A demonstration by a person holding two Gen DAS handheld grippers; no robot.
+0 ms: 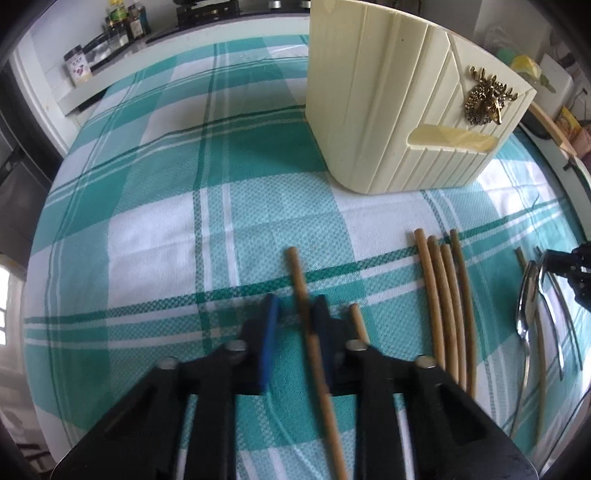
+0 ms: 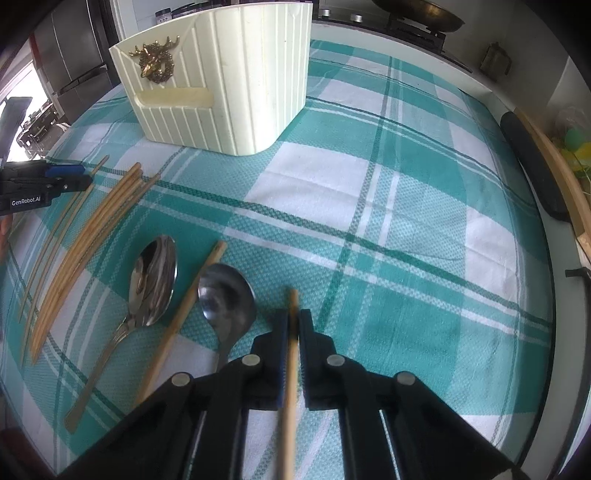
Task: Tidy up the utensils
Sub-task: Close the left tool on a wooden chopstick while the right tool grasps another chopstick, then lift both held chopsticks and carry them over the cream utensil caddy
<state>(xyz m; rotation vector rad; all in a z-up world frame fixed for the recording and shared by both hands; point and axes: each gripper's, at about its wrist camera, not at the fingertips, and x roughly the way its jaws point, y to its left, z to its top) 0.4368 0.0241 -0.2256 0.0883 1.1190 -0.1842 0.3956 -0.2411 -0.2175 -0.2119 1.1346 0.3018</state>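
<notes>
On the teal plaid cloth (image 1: 147, 229) stands a cream ribbed utensil holder (image 1: 388, 110) (image 2: 229, 81) with a brass deer ornament. My left gripper (image 1: 297, 306) points down at the cloth, shut on a wooden chopstick (image 1: 295, 266) that lies along its right finger. Another chopstick (image 1: 358, 321) lies just right of it. My right gripper (image 2: 293, 317) is shut on a single chopstick (image 2: 293, 299) that runs back between its pads. Left of it lie two metal spoons (image 2: 155, 277) (image 2: 225, 299), a loose chopstick (image 2: 192, 295) and a bundle of chopsticks (image 2: 92, 218) (image 1: 447, 295).
A stove with a pan (image 2: 417, 11) sits behind the table. Jars and bottles (image 1: 110, 40) line a shelf at the far left. A black bar (image 2: 532, 162) and a wooden frame (image 2: 554, 158) run along the right table edge. The cloth right of my right gripper is bare.
</notes>
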